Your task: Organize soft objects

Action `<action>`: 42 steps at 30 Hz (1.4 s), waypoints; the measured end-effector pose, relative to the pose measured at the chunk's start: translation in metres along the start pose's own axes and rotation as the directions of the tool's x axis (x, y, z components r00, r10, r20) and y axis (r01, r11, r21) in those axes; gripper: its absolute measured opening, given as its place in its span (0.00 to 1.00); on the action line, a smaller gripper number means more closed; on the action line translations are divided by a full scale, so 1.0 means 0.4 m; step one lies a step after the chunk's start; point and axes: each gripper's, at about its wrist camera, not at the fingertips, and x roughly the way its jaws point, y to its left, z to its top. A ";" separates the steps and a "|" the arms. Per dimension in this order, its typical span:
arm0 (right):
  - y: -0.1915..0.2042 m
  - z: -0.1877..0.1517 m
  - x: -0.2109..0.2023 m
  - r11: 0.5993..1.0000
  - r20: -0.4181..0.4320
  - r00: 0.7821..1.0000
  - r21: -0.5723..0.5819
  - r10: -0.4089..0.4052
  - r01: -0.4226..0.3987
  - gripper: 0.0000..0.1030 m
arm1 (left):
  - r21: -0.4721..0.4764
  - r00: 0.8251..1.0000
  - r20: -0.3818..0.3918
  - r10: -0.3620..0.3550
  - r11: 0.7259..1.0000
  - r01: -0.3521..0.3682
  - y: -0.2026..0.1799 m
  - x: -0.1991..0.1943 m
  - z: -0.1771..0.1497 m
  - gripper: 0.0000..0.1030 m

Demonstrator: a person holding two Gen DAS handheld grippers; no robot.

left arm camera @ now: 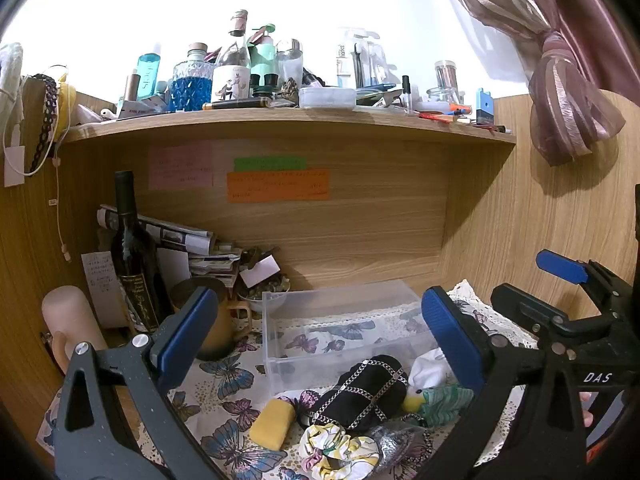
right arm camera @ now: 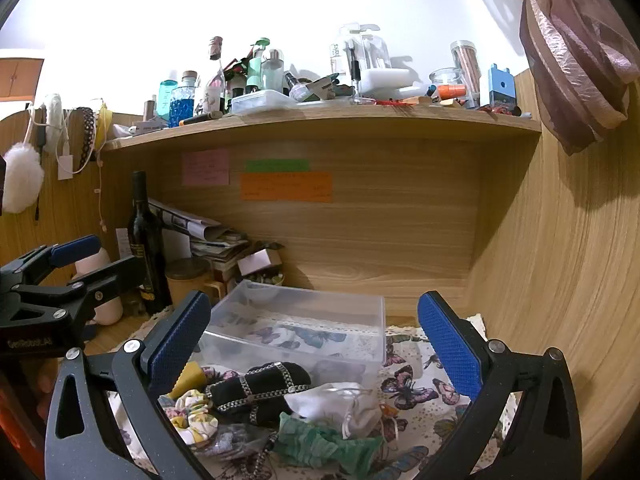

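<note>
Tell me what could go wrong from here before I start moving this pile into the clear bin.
1. The soft items overlap: the black chain-trimmed pouch lies against the floral scrunchie and the white drawstring bag, so one grab may drag neighbours along.
2. The clear plastic bin looks light; a bump from the fingers could shove it toward the mug and wine bottle.
3. The butterfly cloth could bunch if pinched along with an item.

The cloth [left arm camera: 224, 380] is cream with blue and purple butterflies. On it lie a plain yellow sponge [left arm camera: 272, 424], a black roll [left arm camera: 366, 392] crossed by silver chain lines, a white-and-yellow floral scrunchie [left arm camera: 340, 450] at its 6 o'clock, and a green striped fabric [right arm camera: 320, 442]. The bin [left arm camera: 344, 320] is clear.
</note>
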 end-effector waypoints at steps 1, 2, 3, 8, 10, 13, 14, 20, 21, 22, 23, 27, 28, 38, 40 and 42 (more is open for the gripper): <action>-0.002 0.000 -0.001 1.000 0.000 1.000 0.001 0.002 -0.002 1.00 | -0.001 1.000 0.000 0.001 1.000 -0.001 -0.001 0.000 0.000 1.00; -0.002 0.001 -0.001 1.000 0.001 1.000 0.001 0.002 -0.002 1.00 | 0.001 1.000 0.001 0.001 1.000 -0.001 -0.001 0.000 -0.002 1.00; -0.001 0.001 0.000 1.000 0.001 1.000 0.002 0.001 -0.001 1.00 | 0.001 1.000 0.001 0.002 1.000 -0.002 0.000 0.000 -0.003 1.00; -0.005 0.000 0.003 1.000 0.004 1.000 0.008 -0.003 0.002 1.00 | 0.002 1.000 0.002 0.001 1.000 -0.001 0.000 0.000 -0.004 1.00; -0.005 0.000 0.003 1.000 0.005 1.000 0.008 -0.002 0.002 1.00 | 0.001 1.000 0.002 0.000 1.000 0.000 0.000 0.000 -0.005 1.00; -0.005 0.001 0.002 1.000 0.006 1.000 0.007 -0.001 0.001 1.00 | 0.001 1.000 0.003 0.002 1.000 -0.002 0.000 -0.001 -0.006 1.00; -0.005 0.001 0.003 1.000 0.006 1.000 0.007 -0.002 0.002 1.00 | 0.000 1.000 0.004 0.001 1.000 -0.001 0.001 0.000 -0.006 1.00; -0.006 0.000 0.002 1.000 0.007 1.000 0.010 0.002 -0.002 1.00 | -0.007 1.000 -0.003 -0.009 1.000 0.009 0.006 0.005 -0.004 1.00; -0.005 0.000 0.003 1.000 0.007 1.000 0.011 0.004 -0.004 1.00 | -0.007 1.000 -0.004 -0.009 1.000 0.009 0.007 0.006 -0.004 1.00; -0.006 0.002 0.001 1.000 0.008 1.000 0.012 0.004 -0.005 1.00 | -0.006 1.000 -0.004 -0.009 1.000 0.009 0.007 0.006 -0.004 1.00; -0.006 0.003 0.000 1.000 0.010 1.000 0.011 0.004 -0.004 1.00 | -0.006 1.000 -0.005 -0.009 1.000 0.009 0.007 0.007 -0.004 1.00; -0.004 0.004 -0.001 1.000 0.013 1.000 0.010 0.004 -0.004 1.00 | -0.007 1.000 -0.003 -0.010 1.000 0.009 0.006 0.007 -0.004 1.00; -0.004 0.004 -0.002 1.000 0.013 1.000 0.010 0.004 -0.004 1.00 | -0.007 1.000 -0.003 -0.009 1.000 0.009 0.006 0.006 -0.005 1.00; -0.003 0.006 -0.003 1.000 0.015 1.000 0.011 0.006 -0.007 1.00 | -0.008 1.000 -0.003 -0.008 1.000 0.008 0.004 0.007 -0.005 1.00; -0.003 0.006 -0.004 1.000 0.015 1.000 0.011 0.006 -0.006 1.00 | -0.008 1.000 -0.003 -0.008 1.000 0.008 0.004 0.007 -0.005 1.00; -0.002 0.006 -0.004 1.000 0.015 1.000 0.011 0.006 -0.006 1.00 | -0.008 1.000 -0.003 -0.008 1.000 0.008 0.004 0.008 -0.005 1.00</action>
